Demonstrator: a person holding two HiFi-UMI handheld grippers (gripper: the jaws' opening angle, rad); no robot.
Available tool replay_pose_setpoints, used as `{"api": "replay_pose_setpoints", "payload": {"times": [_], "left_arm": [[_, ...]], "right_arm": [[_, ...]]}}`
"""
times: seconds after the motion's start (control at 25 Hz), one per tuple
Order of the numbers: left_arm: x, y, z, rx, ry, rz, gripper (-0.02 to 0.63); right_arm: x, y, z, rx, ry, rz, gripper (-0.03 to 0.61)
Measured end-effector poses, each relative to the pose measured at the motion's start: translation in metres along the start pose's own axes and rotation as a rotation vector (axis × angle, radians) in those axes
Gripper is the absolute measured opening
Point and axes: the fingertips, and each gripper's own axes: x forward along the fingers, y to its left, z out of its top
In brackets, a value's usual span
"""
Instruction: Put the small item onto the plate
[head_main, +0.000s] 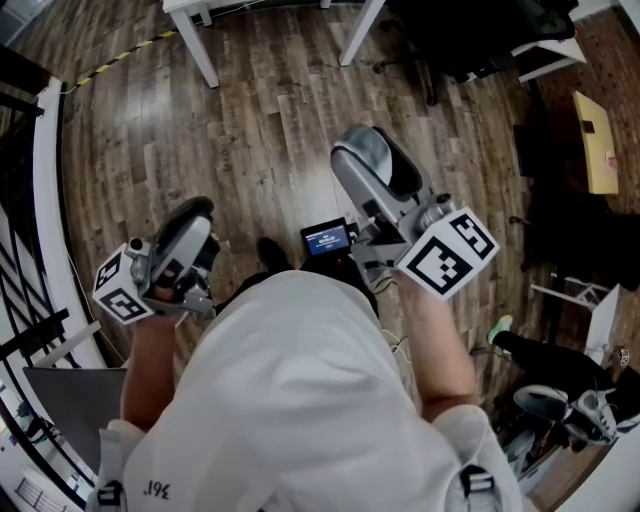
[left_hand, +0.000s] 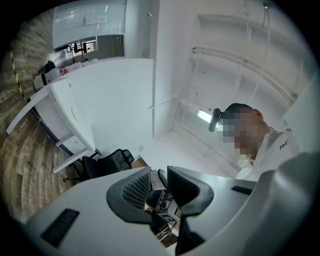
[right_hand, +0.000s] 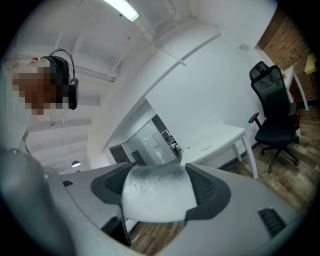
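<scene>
My right gripper (head_main: 366, 158) is raised in front of my chest and is shut on a small pale frosted item (right_hand: 157, 192), which fills the space between the two dark pads. In the head view that small item (head_main: 373, 148) shows as a grey-white lump at the gripper's tip. My left gripper (head_main: 194, 216) is held up at the left. Its jaws stand a narrow gap apart with nothing between them in the left gripper view (left_hand: 159, 186). Both grippers point up and away from the floor. No plate shows in any view.
Wooden floor (head_main: 270, 120) lies below me. White table legs (head_main: 200, 50) stand ahead, with a black office chair (head_main: 450, 45) beyond them. A small lit screen (head_main: 326, 238) sits between the grippers. A cardboard box (head_main: 595, 140) is at the right, and someone's shoe (head_main: 500, 328) is nearby.
</scene>
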Motion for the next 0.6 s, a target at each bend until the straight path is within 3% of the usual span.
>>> {"api": "replay_pose_setpoints", "payload": {"times": [0.28, 0.6], "left_arm": [[-0.007, 0.011, 0.006, -0.012, -0.019, 0.027, 0.103], [0.009, 0.045, 0.029, 0.026, -0.052, 0.094, 0.103]], "right_arm": [[0.021, -0.003, -0.008, 0.011, 0.034, 0.012, 0.333], [0.072, -0.038, -0.001, 0.04, 0.067, 0.077, 0.333]]}}
